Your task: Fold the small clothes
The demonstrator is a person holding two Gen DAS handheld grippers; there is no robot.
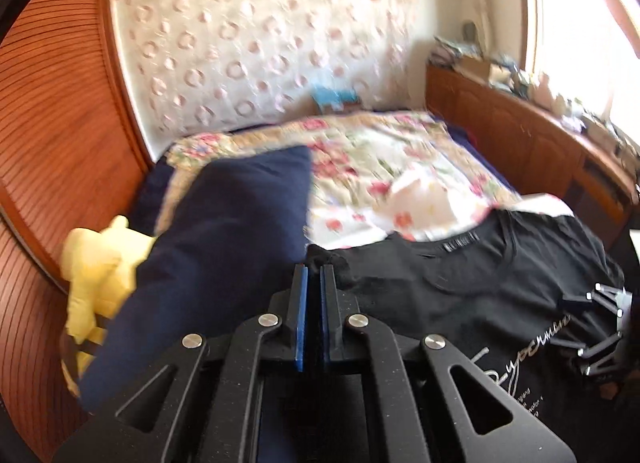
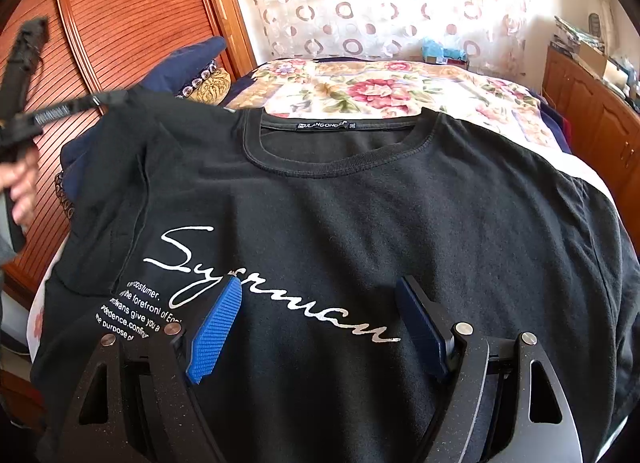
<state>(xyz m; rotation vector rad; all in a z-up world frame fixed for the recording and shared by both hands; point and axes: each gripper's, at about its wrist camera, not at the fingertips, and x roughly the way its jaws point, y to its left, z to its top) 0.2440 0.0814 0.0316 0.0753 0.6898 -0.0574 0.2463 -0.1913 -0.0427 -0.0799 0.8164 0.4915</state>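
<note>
My left hand-held gripper [image 1: 314, 275] pinches the sleeve [image 2: 120, 103] of the black tee [image 2: 360, 215] and holds it up off the bed [image 2: 360, 91]. The tee lies face up across the quilt, collar away from me. My right hand-held gripper [image 2: 320, 319] hovers wide open over its chest print, empty.

Black T-shirt [image 2: 360, 223], white script lettering across the chest, front up on the bed [image 2: 360, 91] (one sleeve lifted), neckline away from camera.
</note>
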